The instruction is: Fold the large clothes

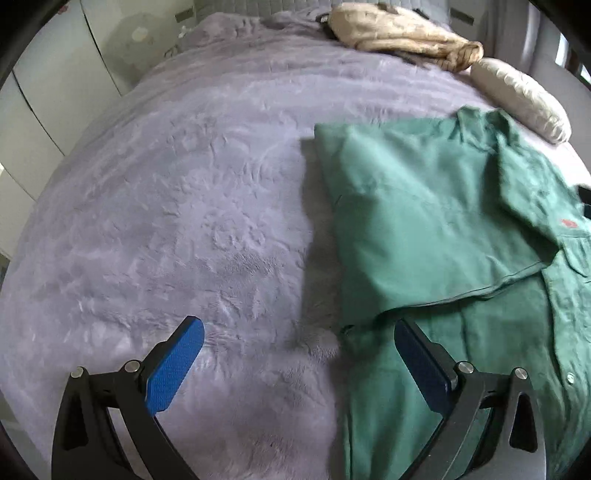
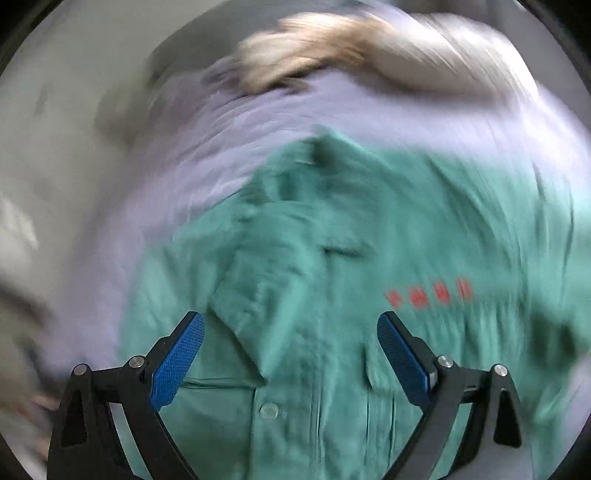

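My left claw (image 1: 298,334) gapes apart, empty, over the shirt's edge; right claw (image 2: 290,330) likewise apart, view blurred. Green shirt (image 1: 424,221) at my 2 o'clock on the bed (image 1: 166,221): one side flap folded over, rest unfolded.

One green shirt (image 1: 436,221), one purple blanket (image 1: 184,206) on the bed, one white pillow (image 1: 524,98), one tan bundle of cloth (image 1: 402,33), and two grippers, left (image 1: 299,334) and right (image 2: 290,326)

The green shirt (image 1: 436,221) is soft, dull cloth. The purple blanket (image 1: 184,206) looks fuzzy. The finger pads (image 1: 175,369) are bumpy blue.
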